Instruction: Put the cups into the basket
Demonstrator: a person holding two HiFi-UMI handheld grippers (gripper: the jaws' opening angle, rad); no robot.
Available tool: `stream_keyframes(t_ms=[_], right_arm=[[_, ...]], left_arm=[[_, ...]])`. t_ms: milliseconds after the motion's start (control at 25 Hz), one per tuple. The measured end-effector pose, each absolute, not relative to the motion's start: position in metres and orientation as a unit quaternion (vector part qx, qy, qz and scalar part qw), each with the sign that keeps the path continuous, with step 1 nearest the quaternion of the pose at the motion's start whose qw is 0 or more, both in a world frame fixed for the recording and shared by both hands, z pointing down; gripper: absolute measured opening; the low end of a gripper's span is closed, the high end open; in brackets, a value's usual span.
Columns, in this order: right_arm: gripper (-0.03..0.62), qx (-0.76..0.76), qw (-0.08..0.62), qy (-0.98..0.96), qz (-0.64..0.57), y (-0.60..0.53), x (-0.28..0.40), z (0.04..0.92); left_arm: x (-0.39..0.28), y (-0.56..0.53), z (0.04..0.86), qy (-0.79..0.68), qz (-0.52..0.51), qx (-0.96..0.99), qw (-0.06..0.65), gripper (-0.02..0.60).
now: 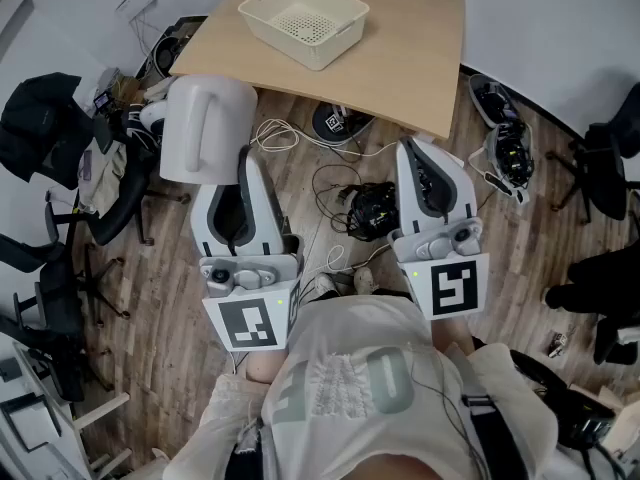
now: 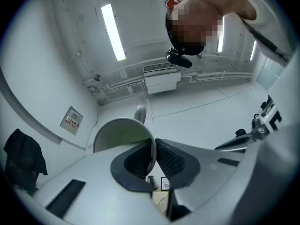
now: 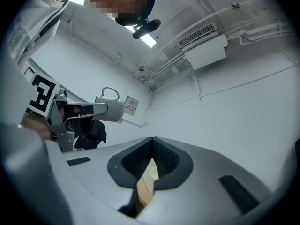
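The left claw point(image 1: 243, 160) is clamped on the wall of a white cup point(image 1: 205, 128). In the left gripper view the rim runs between the two pads: the left pad point(image 2: 136, 159) sits inside the mouth, and the right pad presses on the outside. The handle point(image 2: 139, 112) stands on the far side. The cup hangs over the wood floor point(image 1: 180, 298), just ahead of the claw and short of the bench point(image 1: 420, 58) edge. The cream basket point(image 1: 303, 20) stands on the bench, well apart from the cup. The right claw point(image 1: 412, 148) is held beside the left one, clear of the cup, with its jaws closed together on nothing.
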State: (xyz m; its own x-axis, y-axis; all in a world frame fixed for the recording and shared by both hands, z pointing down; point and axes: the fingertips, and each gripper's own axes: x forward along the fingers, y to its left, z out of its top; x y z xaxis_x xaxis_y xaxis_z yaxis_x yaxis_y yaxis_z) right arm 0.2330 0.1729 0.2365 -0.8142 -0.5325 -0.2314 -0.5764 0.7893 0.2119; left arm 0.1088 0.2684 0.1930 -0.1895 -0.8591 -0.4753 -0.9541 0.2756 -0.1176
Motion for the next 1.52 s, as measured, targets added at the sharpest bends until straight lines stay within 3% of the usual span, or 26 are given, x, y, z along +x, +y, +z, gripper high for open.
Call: stream_keyframes(t_ms=[1000, 1520], right_arm=[[-0.002, -0.291, 0.067, 0.946, 0.129, 0.205, 0.163, 0.263], [-0.002, -0.276, 0.069, 0.949, 0.134, 0.043, 0.051, 0.268]], left_arm=[[0.018, 0.324, 0.21, 0.788, 0.105, -0.563, 0.225, 0.034], [-0.089, 0.17, 0.217, 0.789, 0.121, -0.552, 0.242, 0.035]])
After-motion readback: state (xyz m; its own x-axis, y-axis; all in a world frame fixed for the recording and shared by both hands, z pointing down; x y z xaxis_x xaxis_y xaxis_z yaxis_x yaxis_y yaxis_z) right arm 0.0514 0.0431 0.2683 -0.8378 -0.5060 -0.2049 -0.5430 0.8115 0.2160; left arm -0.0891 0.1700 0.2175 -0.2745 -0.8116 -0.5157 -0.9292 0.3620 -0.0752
